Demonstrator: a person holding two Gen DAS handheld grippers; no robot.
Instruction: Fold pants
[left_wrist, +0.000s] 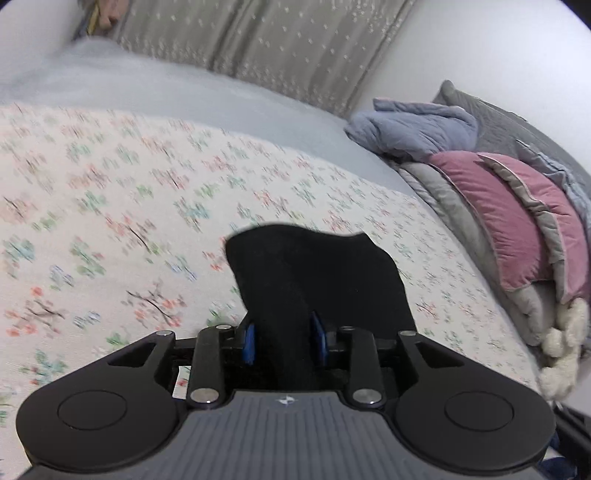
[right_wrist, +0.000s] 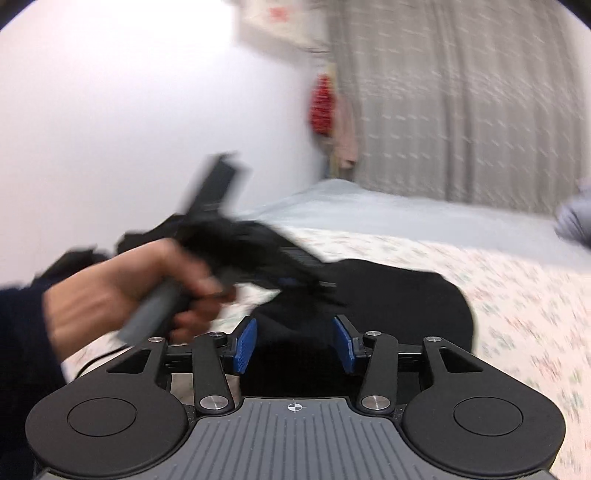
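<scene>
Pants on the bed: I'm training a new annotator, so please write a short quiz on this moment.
1. True or false: the blue pads of the right gripper touch each other.
2. The black pants lie on: A a wooden floor, B a flowered bedspread, C a chair.
3. Which hand of the person shows in the right wrist view?
Key: 1 false; 2 B; 3 the left.

Pants (left_wrist: 317, 280) lie on the bed (left_wrist: 110, 184), pillows (left_wrist: 517, 221) right.
</scene>
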